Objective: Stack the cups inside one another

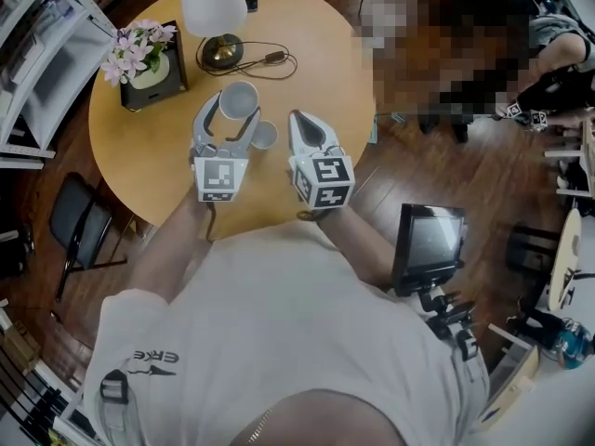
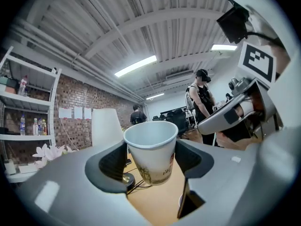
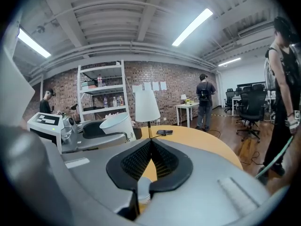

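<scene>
Found lamp [image 1: 212,3] on surface [image 1: 316,63] at upper centre of frame, flower box [image 1: 149,63] left of it. Found cup [image 1: 239,100] between jaws of left gripper [image 1: 234,111] at centre, second cup [image 1: 265,135] on surface just right, beside right gripper [image 1: 299,119].

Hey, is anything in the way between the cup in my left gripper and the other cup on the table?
Nothing visible is. The left gripper holds the held cup above the table. The other cup stands open right beside it. The right gripper is off to that cup's far side, not between.
</scene>
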The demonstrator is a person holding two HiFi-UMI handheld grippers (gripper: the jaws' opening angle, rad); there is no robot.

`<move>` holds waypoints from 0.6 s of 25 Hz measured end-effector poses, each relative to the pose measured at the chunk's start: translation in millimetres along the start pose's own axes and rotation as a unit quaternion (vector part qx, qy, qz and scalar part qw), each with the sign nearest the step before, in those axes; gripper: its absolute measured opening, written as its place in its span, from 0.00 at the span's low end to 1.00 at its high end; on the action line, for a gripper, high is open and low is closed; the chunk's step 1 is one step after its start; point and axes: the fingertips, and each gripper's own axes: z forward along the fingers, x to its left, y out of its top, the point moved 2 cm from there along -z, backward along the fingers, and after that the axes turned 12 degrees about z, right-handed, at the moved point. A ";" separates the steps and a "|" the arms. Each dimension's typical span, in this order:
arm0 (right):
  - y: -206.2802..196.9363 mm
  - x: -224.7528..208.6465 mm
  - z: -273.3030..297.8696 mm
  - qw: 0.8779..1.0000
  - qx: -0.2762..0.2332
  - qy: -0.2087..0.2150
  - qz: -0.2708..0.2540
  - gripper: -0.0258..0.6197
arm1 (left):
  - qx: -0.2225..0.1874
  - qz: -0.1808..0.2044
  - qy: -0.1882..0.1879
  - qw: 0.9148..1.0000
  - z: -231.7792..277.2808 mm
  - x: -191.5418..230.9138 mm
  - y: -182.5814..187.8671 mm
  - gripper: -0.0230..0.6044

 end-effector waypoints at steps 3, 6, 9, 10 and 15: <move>5.7 -3.0 -11.6 1.000 -0.010 -0.006 -0.001 0.06 | -0.019 0.002 -0.010 1.000 2.0 -8.8 18.2 0.55; 8.9 -7.6 -24.7 1.000 -0.018 -0.016 0.001 0.06 | -0.031 0.005 -0.024 0.999 2.9 -18.6 31.2 0.55; 9.3 -15.4 -33.3 0.999 -0.021 -0.028 0.005 0.06 | -0.038 0.006 -0.037 0.999 5.6 -28.3 37.3 0.55; 8.8 -18.6 -34.4 0.999 -0.022 -0.032 0.006 0.06 | -0.039 0.006 -0.041 0.998 7.5 -31.5 37.8 0.55; 4.7 -28.4 -38.5 0.999 -0.020 -0.042 0.011 0.06 | -0.041 0.005 -0.057 0.998 11.8 -45.5 38.0 0.55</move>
